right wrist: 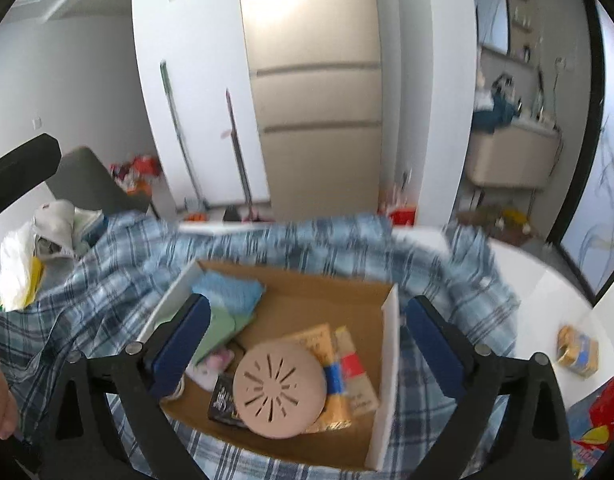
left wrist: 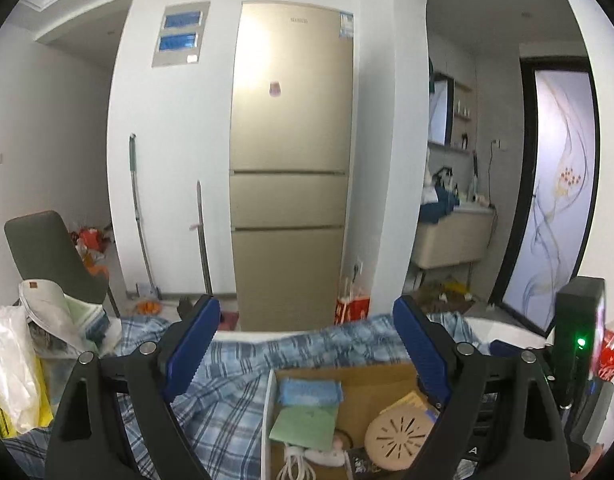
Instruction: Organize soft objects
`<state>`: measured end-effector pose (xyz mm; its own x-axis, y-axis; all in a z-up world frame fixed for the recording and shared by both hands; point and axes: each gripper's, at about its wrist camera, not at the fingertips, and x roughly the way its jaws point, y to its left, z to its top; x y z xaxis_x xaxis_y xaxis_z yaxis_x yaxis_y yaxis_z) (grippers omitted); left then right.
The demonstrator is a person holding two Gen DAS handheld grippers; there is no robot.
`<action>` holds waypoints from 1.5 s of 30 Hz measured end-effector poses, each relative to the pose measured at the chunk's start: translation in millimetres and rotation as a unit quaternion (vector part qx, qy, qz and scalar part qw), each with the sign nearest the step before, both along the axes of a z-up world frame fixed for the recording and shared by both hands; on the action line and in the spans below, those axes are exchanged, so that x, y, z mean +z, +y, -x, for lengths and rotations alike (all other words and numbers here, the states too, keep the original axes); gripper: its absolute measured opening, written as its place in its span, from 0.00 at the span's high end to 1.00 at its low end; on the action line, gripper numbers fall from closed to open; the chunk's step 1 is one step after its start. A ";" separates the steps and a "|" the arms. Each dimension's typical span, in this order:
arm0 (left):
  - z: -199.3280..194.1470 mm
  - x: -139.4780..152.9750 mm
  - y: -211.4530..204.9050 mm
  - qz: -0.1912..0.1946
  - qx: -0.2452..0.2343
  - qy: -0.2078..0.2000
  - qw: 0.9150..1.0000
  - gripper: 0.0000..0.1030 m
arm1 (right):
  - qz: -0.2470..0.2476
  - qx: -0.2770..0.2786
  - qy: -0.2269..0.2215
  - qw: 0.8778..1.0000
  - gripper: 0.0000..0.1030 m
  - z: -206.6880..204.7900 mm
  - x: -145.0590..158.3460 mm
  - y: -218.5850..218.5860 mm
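Note:
A cardboard box point(right wrist: 389, 320) sits on a blue plaid cloth point(right wrist: 107, 280) on a white table. Inside lie a folded blue cloth point(right wrist: 229, 290), a folded green cloth point(right wrist: 223, 326), a round tan slotted disc point(right wrist: 279, 388), yellow packets point(right wrist: 319, 338) and a black packet. In the left wrist view the box point(left wrist: 371, 388) holds the blue cloth point(left wrist: 309, 392), the green cloth point(left wrist: 305, 422), the disc point(left wrist: 399, 436) and a white cable. My left gripper point(left wrist: 305, 344) is open above the plaid cloth point(left wrist: 227, 380). My right gripper point(right wrist: 307, 332) is open above the box.
A gold fridge point(left wrist: 291, 160) stands ahead, with mops against the wall. A white plastic bag point(left wrist: 11, 364) and papers lie at left by a grey chair point(left wrist: 47, 256). A red-labelled bottle point(left wrist: 609, 348) and a black device point(left wrist: 579, 332) stand at right. A yellow packet point(right wrist: 577, 350) lies on the table.

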<state>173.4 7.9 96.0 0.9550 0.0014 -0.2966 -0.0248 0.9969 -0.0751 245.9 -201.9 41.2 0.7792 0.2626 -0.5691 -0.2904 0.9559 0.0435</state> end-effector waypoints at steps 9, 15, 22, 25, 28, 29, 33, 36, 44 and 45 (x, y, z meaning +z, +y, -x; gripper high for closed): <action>47.6 24.9 -13.6 -0.027 0.001 -0.047 0.999 0.00 | -0.012 -0.024 -0.120 0.992 0.00 44.8 40.6 -19.6; 97.1 28.7 -13.5 -0.021 0.006 -0.079 0.997 0.00 | -0.036 -0.014 -0.158 0.987 0.00 88.3 66.0 -38.0; 148.7 21.5 -13.6 -0.043 -0.004 -0.116 0.992 0.00 | -0.080 0.000 -0.186 0.979 0.00 140.0 77.4 -60.3; 166.6 11.6 -7.6 -0.015 -0.014 -0.111 0.994 0.00 | -0.086 -0.001 -0.212 0.974 0.00 161.4 76.0 -64.8; 180.1 -1.1 -6.9 -0.013 -0.011 -0.112 0.994 0.00 | -0.090 0.003 -0.228 0.969 0.00 176.8 68.1 -69.3; 183.1 -7.1 -8.5 -0.019 -0.006 -0.109 0.994 0.00 | -0.089 0.002 -0.229 0.969 0.00 180.3 64.4 -70.3; 192.9 -27.1 -10.0 -0.025 -0.003 -0.113 0.993 0.00 | -0.087 -0.002 -0.223 0.971 0.00 188.1 46.4 -73.0; 193.5 -43.3 -10.6 -0.024 0.000 -0.114 0.993 0.00 | -0.086 -0.001 -0.232 0.969 0.00 193.0 32.4 -75.1; 181.4 -83.7 -4.6 -0.021 0.004 -0.090 0.996 0.00 | -0.073 -0.019 -0.211 0.975 0.00 186.4 -5.2 -74.0; 180.4 -87.9 -6.1 -0.029 0.005 -0.089 0.996 0.00 | -0.071 -0.019 -0.209 0.975 0.00 185.1 -10.1 -73.6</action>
